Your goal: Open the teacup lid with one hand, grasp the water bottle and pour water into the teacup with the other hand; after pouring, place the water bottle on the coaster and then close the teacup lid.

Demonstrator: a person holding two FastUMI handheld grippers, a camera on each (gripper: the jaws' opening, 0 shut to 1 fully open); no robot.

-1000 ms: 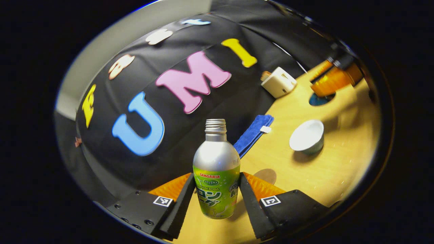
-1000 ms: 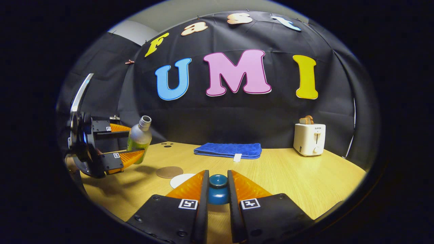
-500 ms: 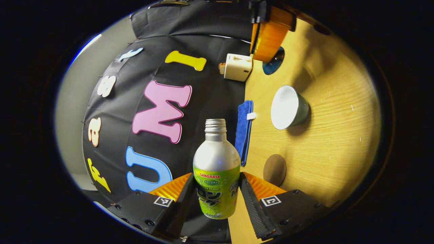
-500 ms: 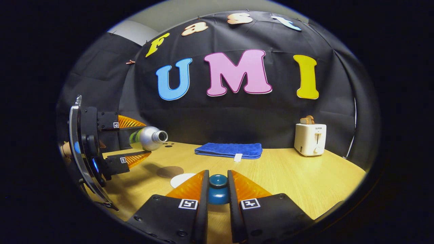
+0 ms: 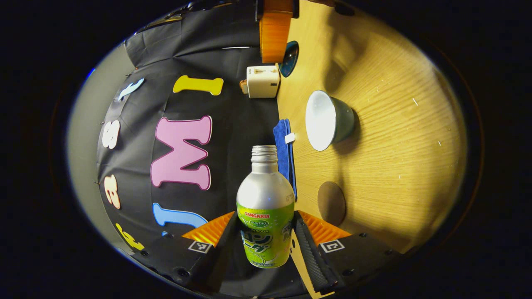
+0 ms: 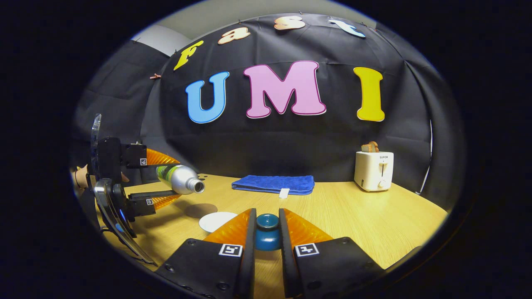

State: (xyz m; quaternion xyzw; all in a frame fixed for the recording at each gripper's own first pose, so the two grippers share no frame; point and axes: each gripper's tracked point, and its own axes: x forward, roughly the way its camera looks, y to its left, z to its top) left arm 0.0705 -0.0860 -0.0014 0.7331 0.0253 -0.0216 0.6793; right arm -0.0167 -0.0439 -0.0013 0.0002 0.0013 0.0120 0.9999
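Pouring looks underway: the left gripper [image 5: 266,243] clamps the water bottle [image 5: 265,207], tipped sideways at mid-left of the right gripper view, near the open teacup [image 5: 328,120]. The right gripper [image 6: 266,232] pinches the teacup lid [image 6: 267,231] at lower centre. The coaster [image 5: 331,203] sits bare; placing the bottle and closing the lid remain.

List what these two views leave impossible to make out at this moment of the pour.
- Whether water is leaving the water bottle, right gripper view: the mouth is too small.
- Teacup body, right gripper view: its own orange finger covers it.
- Teacup lid underside, right gripper view: clamped between the fingers.
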